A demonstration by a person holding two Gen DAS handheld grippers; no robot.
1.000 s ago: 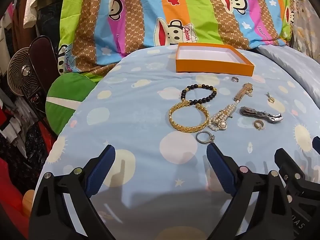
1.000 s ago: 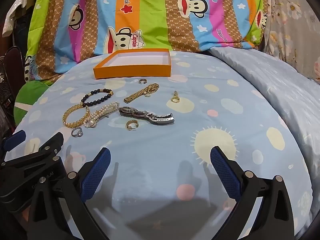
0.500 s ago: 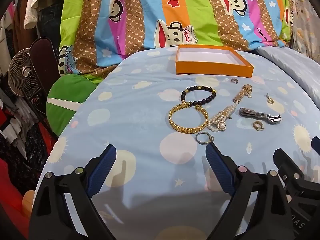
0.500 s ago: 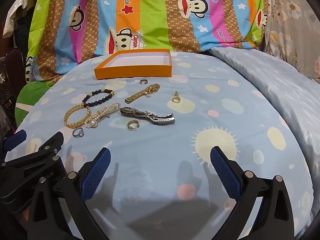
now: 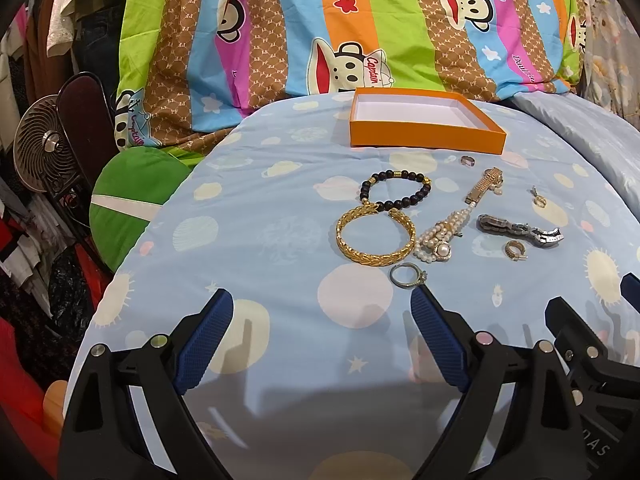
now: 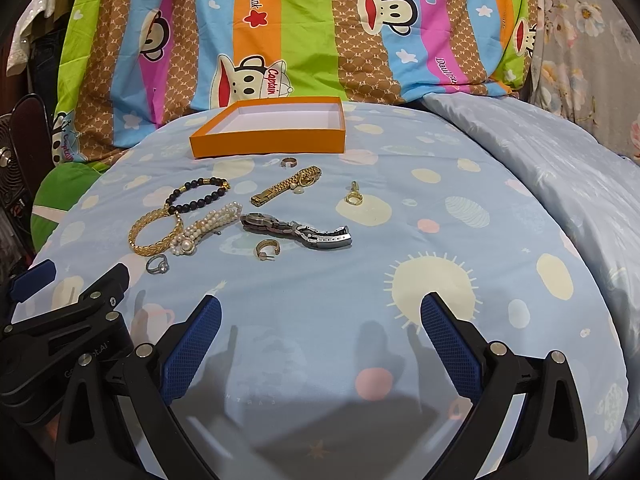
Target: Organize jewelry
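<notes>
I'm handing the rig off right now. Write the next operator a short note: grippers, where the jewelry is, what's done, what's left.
Left gripper: open, holding nothing, above the sheet near the silver stone ring.
Right gripper: open, holding nothing, short of the jewelry.
Orange box: at the far side of the bed, nothing in it.
On the sheet: gold bangle, black bead bracelet, pearl bracelet, gold watch strap, dark metal bracelet, small rings and earrings.
Done: nothing boxed.
Left: move every piece into the box.
</notes>
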